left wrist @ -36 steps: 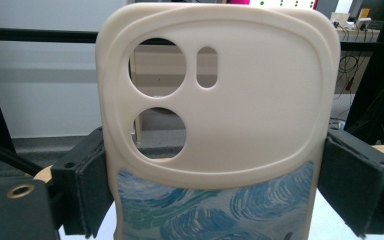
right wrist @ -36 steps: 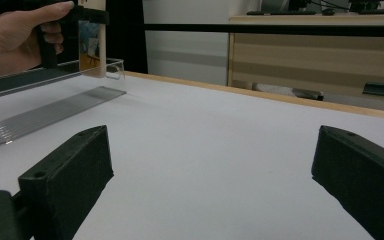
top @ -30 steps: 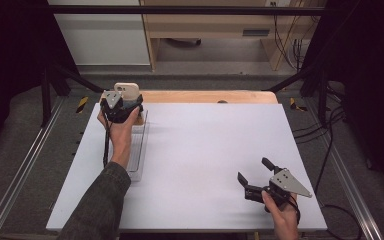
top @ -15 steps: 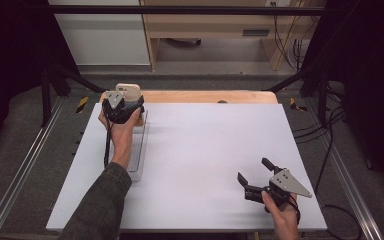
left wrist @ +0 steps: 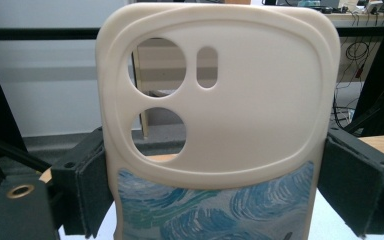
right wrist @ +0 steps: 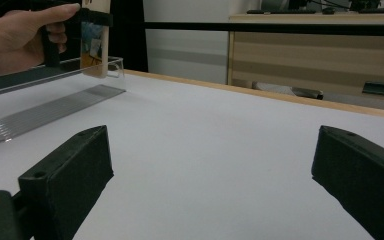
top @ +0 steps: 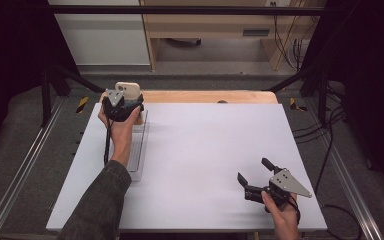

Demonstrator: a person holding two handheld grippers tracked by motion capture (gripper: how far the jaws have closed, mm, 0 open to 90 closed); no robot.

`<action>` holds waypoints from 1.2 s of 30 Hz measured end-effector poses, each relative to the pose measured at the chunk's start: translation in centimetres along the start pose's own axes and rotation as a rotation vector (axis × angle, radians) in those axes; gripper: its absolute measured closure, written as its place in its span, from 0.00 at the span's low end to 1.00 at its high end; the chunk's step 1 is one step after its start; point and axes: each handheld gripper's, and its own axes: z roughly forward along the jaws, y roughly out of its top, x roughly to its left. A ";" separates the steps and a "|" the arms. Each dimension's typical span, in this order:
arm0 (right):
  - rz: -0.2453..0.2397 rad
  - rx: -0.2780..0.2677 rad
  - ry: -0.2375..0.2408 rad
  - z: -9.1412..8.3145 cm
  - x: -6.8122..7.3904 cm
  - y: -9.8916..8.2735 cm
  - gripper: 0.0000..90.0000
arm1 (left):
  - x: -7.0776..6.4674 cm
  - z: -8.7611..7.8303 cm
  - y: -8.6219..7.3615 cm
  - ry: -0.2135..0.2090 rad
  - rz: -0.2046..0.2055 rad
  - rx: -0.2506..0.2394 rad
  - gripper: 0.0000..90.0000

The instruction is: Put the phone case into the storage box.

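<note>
The left hand-held gripper [top: 125, 106] squeezed a cream phone case [left wrist: 215, 125] by its two sides, holding it upright over the far end of a clear tray [top: 139, 150], probably to set it in. The right hand-held gripper [top: 252, 176] waited wide open and holding nothing, low over the white worktop [top: 210, 145]. Behind were a wooden shelf [top: 215, 30] and cables [top: 290, 45].

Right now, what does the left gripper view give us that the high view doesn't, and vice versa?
Left gripper view: the phone case close up, with three camera cutouts in its cream top, a blue swirl print lower down, and the left tool pressing a pad on each side edge.

High view: the layout. The right tool is open, low over the white table near its right front, and a clear tray lies at the left.

Both: the left tool holding the case upright.
</note>
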 end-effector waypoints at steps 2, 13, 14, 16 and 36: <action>-0.002 -0.003 0.000 0.0 0.0 0.0 0.03 | -0.1 0.0 -0.1 -0.004 0.005 0.002 0.13; 0.000 0.000 0.002 0.1 0.1 0.0 0.03 | 0.0 0.5 -0.5 0.005 0.000 0.017 0.13; -0.001 0.001 0.002 0.1 0.1 0.0 0.03 | 0.0 0.5 -0.5 0.003 0.003 0.020 0.13; 0.000 0.000 0.002 0.1 0.1 0.0 0.03 | -0.1 0.5 -0.6 0.002 0.013 0.021 0.13; 0.001 -0.001 -0.001 0.0 0.1 0.0 0.03 | -0.5 0.5 -0.7 0.003 0.010 0.033 0.13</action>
